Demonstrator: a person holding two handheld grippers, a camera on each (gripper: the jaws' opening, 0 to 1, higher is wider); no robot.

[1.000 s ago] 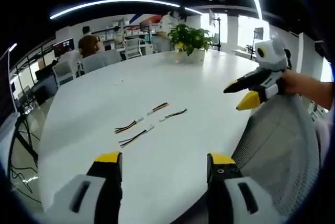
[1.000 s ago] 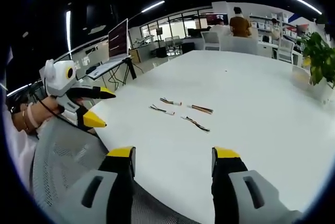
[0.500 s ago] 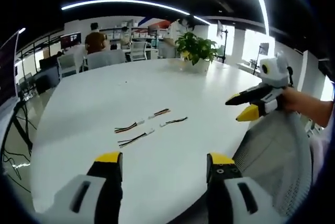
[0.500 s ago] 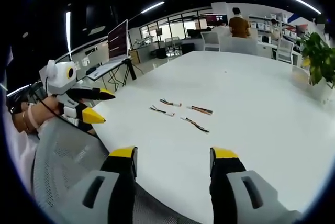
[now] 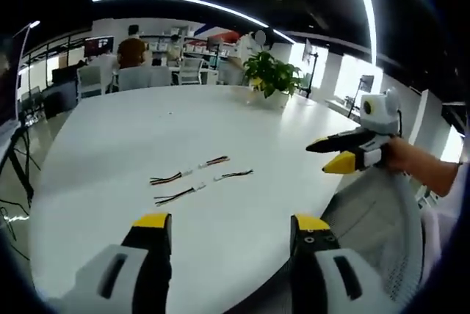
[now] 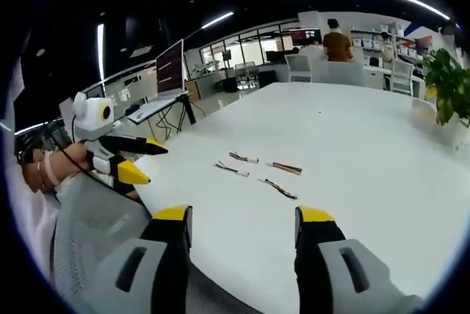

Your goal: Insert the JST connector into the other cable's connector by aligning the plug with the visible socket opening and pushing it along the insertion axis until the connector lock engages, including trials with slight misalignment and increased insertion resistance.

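1. Your left hand-held gripper (image 5: 231, 227) hung over the near edge of the round white desk (image 5: 147, 130), jaws apart and empty
2. Your right hand-held gripper (image 6: 242, 220) was likewise spread, holding nothing
3. Four short multicoloured JST cables with white connectors (image 5: 197, 177) lay loose mid-desk, well apart from both grippers, beside none of the jaws

- Left gripper view: looks across the white table (image 5: 147, 123) from its near edge, cables (image 5: 198, 177) well ahead.
- Right gripper view: same edge, facing the same cables (image 6: 257, 173).
- Shared: table, cables, potted plant (image 5: 270, 75); each sees the other gripper.
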